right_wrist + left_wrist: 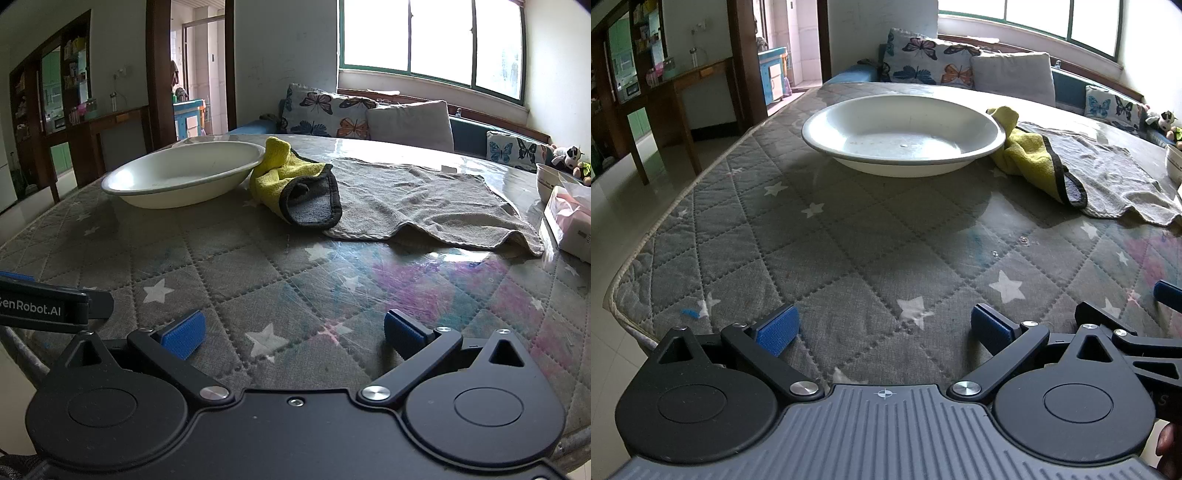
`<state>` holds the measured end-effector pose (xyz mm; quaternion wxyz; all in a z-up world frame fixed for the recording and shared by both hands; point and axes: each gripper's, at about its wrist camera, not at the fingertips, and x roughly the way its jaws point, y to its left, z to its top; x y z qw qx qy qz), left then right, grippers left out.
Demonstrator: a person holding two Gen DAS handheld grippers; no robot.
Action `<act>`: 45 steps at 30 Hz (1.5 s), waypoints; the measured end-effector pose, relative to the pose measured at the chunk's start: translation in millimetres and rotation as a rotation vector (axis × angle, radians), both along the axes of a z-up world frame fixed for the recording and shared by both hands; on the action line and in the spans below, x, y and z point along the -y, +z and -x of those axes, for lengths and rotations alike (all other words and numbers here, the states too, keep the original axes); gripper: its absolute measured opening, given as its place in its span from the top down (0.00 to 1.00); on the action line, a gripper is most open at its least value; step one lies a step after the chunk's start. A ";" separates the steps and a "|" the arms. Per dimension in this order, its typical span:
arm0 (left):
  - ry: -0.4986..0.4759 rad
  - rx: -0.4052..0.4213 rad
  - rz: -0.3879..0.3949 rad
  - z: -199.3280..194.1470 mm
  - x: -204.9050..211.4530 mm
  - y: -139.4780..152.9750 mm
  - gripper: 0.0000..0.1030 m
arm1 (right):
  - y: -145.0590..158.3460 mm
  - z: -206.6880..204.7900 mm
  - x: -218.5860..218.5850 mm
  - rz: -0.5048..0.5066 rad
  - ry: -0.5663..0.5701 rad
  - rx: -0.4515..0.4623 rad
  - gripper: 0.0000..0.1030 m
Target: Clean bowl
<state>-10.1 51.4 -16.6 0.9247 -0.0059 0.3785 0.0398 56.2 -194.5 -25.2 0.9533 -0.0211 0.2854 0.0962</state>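
Bowl and cloths laid out on the quilted table

Left gripper (884, 326) and right gripper (293, 334) are both held wide open, nothing gripped; white bowl (903, 127) is touched by yellow cloth (286, 171).

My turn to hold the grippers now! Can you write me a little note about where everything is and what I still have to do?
Left gripper: open, holding nothing, low over the near edge of the quilted table.
Right gripper: open, holding nothing, beside the left one.
White bowl: upright on the table ahead of the left gripper, with small specks showing inside.
Yellow and grey cloth: crumpled just right of the bowl, touching its rim, lying partly on a flat grey towel.
Done: nothing visible yet.
Left: probably pick up the cloth with the right gripper, steady the bowl with the left, and wipe the inside.
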 end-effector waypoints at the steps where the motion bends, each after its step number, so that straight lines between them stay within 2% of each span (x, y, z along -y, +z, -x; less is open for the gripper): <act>1: -0.001 0.000 -0.001 0.1 0.0 -0.2 0.02 | -0.9 0.4 -0.2 -0.001 0.000 0.001 0.00; 37: -0.004 0.007 -0.004 4.0 2.9 -0.1 0.01 | -1.2 4.2 -0.3 -0.002 0.001 0.016 0.00; 45: -0.016 0.004 -0.001 2.6 1.0 0.0 0.01 | -0.7 4.3 5.3 -0.005 0.037 0.017 0.00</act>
